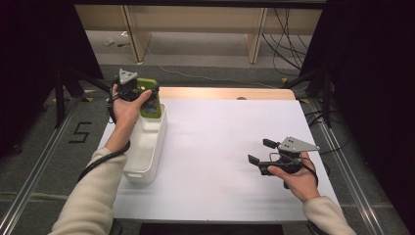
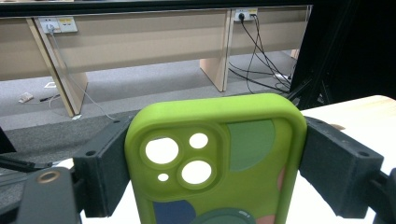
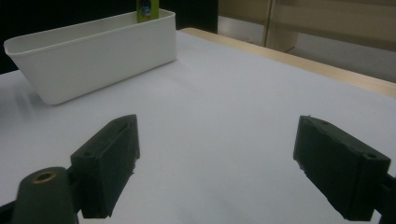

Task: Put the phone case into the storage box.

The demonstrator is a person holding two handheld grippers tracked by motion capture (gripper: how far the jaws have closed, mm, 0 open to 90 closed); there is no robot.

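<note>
Cables (image 1: 288, 34) are trailing across the floor beyond the table (image 1: 230, 147). Wall sockets (image 2: 58, 24) are sitting on the wooden panel behind the table.

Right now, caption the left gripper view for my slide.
Green phone case clamped upright between the left gripper jaws.

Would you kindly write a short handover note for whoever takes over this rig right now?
Left gripper: shut on the lime-green phone case with camera cut-outs, held upright over the far end of the white rectangular plastic bin.
Right gripper: open, holding nothing, low over the bare white table top at the near right.
Done: case picked up and brought to the bin.
Left, as it seems: lower the case into the bin, release it and pull the left gripper away.
</note>
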